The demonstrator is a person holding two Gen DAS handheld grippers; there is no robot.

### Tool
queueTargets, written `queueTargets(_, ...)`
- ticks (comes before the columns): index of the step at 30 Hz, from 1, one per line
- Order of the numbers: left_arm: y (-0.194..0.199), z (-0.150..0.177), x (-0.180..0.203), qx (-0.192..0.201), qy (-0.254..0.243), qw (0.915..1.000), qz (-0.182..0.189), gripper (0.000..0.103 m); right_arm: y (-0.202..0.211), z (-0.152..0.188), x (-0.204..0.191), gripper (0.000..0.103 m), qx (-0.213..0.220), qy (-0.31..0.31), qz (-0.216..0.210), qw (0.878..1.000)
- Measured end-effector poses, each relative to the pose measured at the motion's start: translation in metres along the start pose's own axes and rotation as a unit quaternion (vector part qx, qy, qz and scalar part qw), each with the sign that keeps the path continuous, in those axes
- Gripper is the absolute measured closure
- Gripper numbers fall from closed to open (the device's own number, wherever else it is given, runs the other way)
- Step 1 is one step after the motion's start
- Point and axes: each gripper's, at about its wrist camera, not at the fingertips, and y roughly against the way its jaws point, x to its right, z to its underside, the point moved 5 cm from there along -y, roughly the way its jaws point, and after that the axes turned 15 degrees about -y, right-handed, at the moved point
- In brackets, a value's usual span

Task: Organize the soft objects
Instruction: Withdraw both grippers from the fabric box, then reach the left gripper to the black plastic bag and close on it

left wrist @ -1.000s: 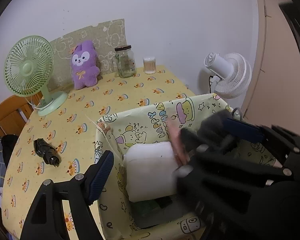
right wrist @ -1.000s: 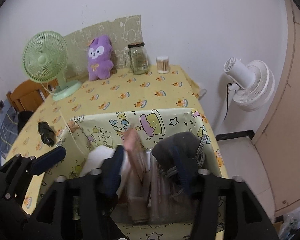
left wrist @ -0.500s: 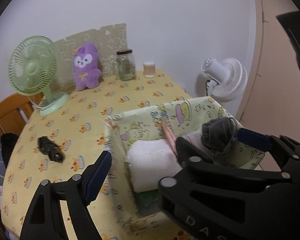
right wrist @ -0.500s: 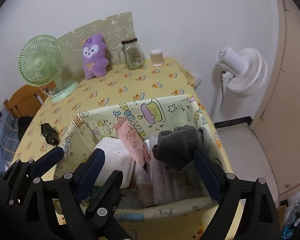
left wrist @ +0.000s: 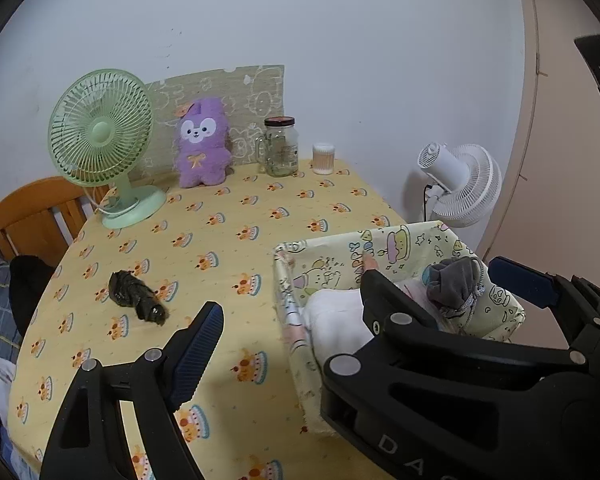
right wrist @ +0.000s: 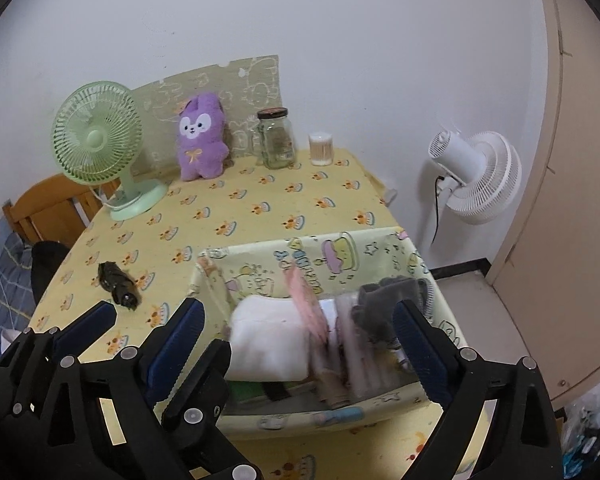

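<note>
Both grippers hang above the near edge of the yellow-clothed table (right wrist: 260, 200), and neither holds anything. The right gripper (right wrist: 300, 344) has its jaws spread wide; they have just been opening, and its blue pads stand either side of the printed fabric storage box (right wrist: 320, 252), clear of what lies inside. Between those jaws, down in the box, I can see a folded white cloth (right wrist: 268, 340) on the left, a pink packet (right wrist: 306, 308) standing tilted beside it, some pale folded pieces next to that which are blurred, and a bundled grey sock (right wrist: 388, 304) at the right end. The pads touch none of them. The left gripper (right wrist: 136, 340) sits just beside the right one, to its left, also well open with nothing between its pads. In the left wrist view, one blue finger (left wrist: 198, 354) hangs over bare tablecloth, while the other is hidden behind the black frame of the right gripper (left wrist: 432, 292), which crosses in front of the box. Well apart from the box, on the cloth to the left, lies a small dark crumpled bundle (left wrist: 138, 294), untouched. At the far edge of the table a purple plush toy (left wrist: 202, 144) stands upright against the wall panel, between a green desk fan (left wrist: 104, 140) and a glass jar (left wrist: 280, 148).
</note>
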Motion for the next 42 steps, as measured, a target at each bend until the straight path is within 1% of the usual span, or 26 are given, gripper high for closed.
queueTargets(2, 0.004, -0.001, -0.005, 0.005, 0.002, 1.0, -0.001, 0.018, 0.003, -0.001, -0.006, 0.006, 0.0, 0.004, 0.003, 1.0)
queueTargets(5, 0.013, -0.002, -0.016, 0.015, 0.004, 0.9998, -0.011, 0.018, 0.011, -0.003, -0.017, 0.004, 0.013, 0.007, 0.0, 1.0)
queueTargets(6, 0.015, -0.001, -0.02, 0.017, 0.005, 0.9998, -0.014, 0.018, 0.013, -0.004, -0.021, 0.003, 0.016, 0.007, -0.003, 1.0)
queueTargets(9, 0.018, 0.001, -0.031, 0.016, 0.004, 0.9998, -0.013, 0.018, 0.016, -0.003, -0.033, 0.002, 0.019, 0.004, -0.006, 1.0)
queueTargets(15, 0.019, 0.005, -0.052, 0.016, -0.003, 0.9998, -0.009, 0.018, 0.015, -0.001, -0.054, 0.002, 0.017, 0.006, -0.001, 1.0)
queueTargets(21, 0.019, 0.005, -0.079, 0.026, 0.0, 0.9994, -0.021, 0.018, 0.012, -0.002, -0.08, 0.001, 0.029, 0.006, -0.008, 1.0)
queueTargets(25, 0.014, 0.008, -0.095, 0.02, 0.005, 0.9995, -0.024, 0.018, 0.003, -0.002, -0.097, 0.001, 0.024, 0.011, -0.007, 1.0)
queueTargets(38, -0.009, 0.017, -0.141, -0.002, 0.018, 0.9985, -0.051, 0.018, -0.036, 0.003, -0.142, 0.0, 0.003, 0.018, -0.031, 0.999)
queueTargets(40, -0.015, 0.018, -0.146, -0.001, 0.022, 0.9986, -0.048, 0.018, -0.043, 0.004, -0.148, 0.0, -0.004, 0.021, -0.03, 0.999)
queueTargets(42, -0.018, 0.019, -0.15, 0.001, 0.022, 0.9985, -0.05, 0.018, -0.049, 0.003, -0.153, 0.0, -0.002, 0.026, -0.028, 0.999)
